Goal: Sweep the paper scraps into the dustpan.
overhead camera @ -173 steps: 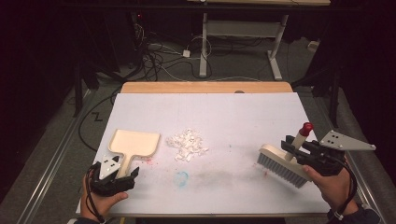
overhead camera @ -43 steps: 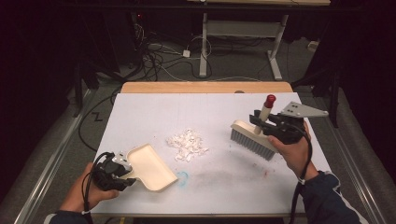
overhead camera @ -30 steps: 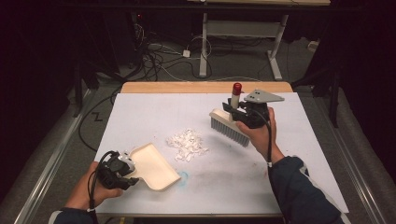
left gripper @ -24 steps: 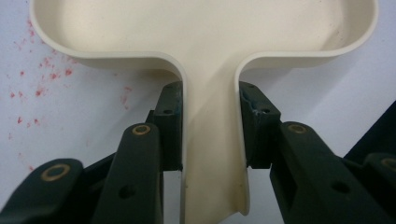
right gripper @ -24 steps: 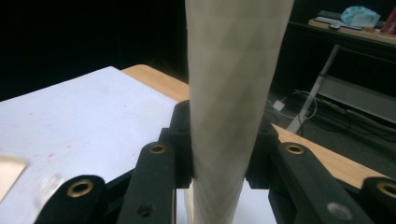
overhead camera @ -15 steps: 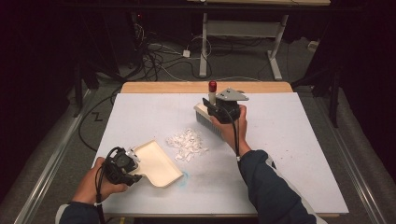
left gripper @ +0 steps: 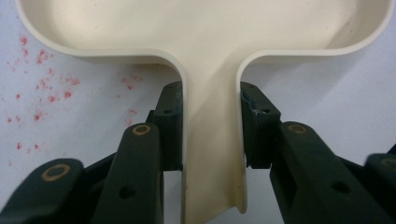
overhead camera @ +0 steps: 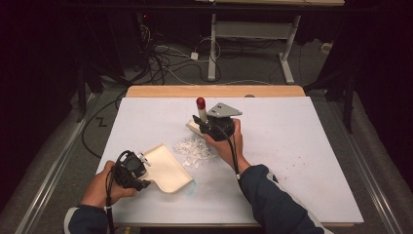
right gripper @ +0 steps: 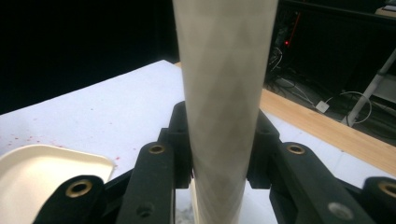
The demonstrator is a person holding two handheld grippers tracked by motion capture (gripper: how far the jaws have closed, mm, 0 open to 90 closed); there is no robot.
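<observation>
White board covers the table, dark room behind. My left gripper is clamped on the handle of the cream dustpan, its pads pressing both sides; the pan lies flat with its open mouth facing the scraps. My right gripper grips the brush handle, bristles down just beyond the heap of white paper scraps. I judge nothing is swept in yet: the pan looks empty, so the whole heap remains.
</observation>
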